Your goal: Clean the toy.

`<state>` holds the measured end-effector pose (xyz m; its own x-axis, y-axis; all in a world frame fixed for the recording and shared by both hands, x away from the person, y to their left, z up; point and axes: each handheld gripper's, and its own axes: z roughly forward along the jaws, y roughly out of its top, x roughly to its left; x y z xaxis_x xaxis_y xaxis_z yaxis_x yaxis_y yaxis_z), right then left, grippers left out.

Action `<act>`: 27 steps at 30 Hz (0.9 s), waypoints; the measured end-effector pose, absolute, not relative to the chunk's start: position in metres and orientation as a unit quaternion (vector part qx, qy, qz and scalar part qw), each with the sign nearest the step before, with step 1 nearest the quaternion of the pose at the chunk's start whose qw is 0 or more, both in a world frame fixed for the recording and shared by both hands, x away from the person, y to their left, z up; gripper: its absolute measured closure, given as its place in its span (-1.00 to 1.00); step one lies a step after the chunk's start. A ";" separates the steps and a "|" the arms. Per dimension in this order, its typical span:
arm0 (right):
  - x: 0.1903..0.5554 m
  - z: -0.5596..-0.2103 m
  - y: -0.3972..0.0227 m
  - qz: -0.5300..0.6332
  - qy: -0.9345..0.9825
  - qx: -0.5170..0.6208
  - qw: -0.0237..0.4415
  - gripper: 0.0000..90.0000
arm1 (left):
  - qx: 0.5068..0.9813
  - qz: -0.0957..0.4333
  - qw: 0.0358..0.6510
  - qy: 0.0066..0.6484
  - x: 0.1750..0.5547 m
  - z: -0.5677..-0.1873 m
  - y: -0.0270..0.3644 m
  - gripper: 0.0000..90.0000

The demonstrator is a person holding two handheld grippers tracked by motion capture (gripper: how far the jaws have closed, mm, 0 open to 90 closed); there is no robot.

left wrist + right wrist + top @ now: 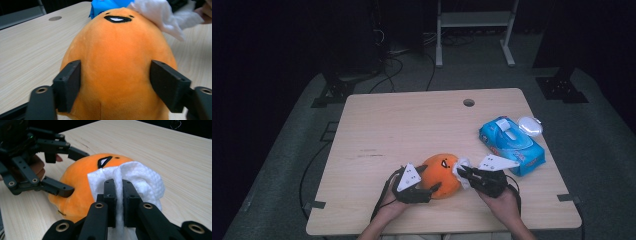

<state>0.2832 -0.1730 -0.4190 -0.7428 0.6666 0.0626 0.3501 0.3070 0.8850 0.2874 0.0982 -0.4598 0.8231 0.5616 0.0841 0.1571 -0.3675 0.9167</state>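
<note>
An orange egg-shaped plush toy with a small black face lies on the wooden table near its front edge. My left gripper has one jaw on each side of the toy, and both pads press into the fabric. From the right, my right gripper is shut on a folded white wipe, which rests against the toy's face end. In the high view the wipe sits between the right gripper and the toy. The left gripper shows beyond the toy in the right gripper view.
A blue pack of wet wipes lies at the table's right side, its white lid flipped open. A cable hole is near the far edge. Cables and a stand's legs are on the dark floor behind the table.
</note>
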 end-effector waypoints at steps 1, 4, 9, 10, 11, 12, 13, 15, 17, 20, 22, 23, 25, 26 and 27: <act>0.283 -0.419 -0.173 0.494 0.792 0.321 0.160 0.83 | 0.803 0.197 0.517 0.222 0.286 -0.460 0.097 -0.39; 0.293 -0.423 -0.188 0.493 0.781 0.348 0.160 0.83 | 0.807 0.207 0.512 0.209 0.283 -0.460 0.092 -0.38; 0.296 -0.424 -0.194 0.501 0.773 0.361 0.144 0.83 | 0.812 0.216 0.507 0.192 0.279 -0.460 0.085 -0.38; 0.291 -0.417 -0.188 0.517 0.772 0.343 0.140 0.83 | 0.812 0.216 0.508 0.190 0.279 -0.460 0.085 -0.38; 0.289 -0.414 -0.184 0.518 0.774 0.335 0.142 0.83 | 0.811 0.215 0.510 0.189 0.279 -0.460 0.085 -0.38; 0.289 -0.414 -0.184 0.518 0.774 0.335 0.142 0.83 | 0.810 0.215 0.512 0.188 0.279 -0.461 0.085 -0.38; 0.289 -0.415 -0.178 0.510 0.782 0.327 0.145 0.83 | 0.811 0.214 0.512 0.187 0.279 -0.460 0.085 -0.39; 0.291 -0.422 -0.177 0.509 0.781 0.336 0.133 0.83 | 0.808 0.206 0.518 0.192 0.281 -0.457 0.088 -0.51; 0.291 -0.428 -0.180 0.504 0.783 0.339 0.134 0.83 | 0.803 0.201 0.519 0.213 0.284 -0.453 0.092 -0.70; 0.288 -0.428 -0.181 0.510 0.780 0.341 0.124 0.83 | 0.798 0.188 0.517 0.244 0.290 -0.457 0.096 -0.77; 0.282 -0.423 -0.176 0.511 0.784 0.328 0.128 0.83 | 0.805 0.191 0.511 0.232 0.289 -0.459 0.095 -0.68; 0.279 -0.421 -0.172 0.510 0.789 0.317 0.128 0.83 | 0.805 0.192 0.513 0.228 0.288 -0.459 0.094 -0.64; 0.276 -0.420 -0.165 0.504 0.799 0.301 0.133 0.83 | 0.808 0.199 0.510 0.219 0.285 -0.459 0.091 -0.53; 0.276 -0.419 -0.165 0.497 0.803 0.296 0.144 0.83 | 0.808 0.204 0.510 0.214 0.284 -0.459 0.090 -0.50; 0.279 -0.419 -0.167 0.497 0.801 0.299 0.145 0.83 | 0.807 0.203 0.512 0.214 0.282 -0.459 0.089 -0.49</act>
<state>0.2787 -0.1673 -0.4194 -0.7788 0.6238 0.0662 0.3359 0.3257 0.8838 0.2824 0.0886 -0.4590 0.8259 0.5532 0.1090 0.1375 -0.3850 0.9126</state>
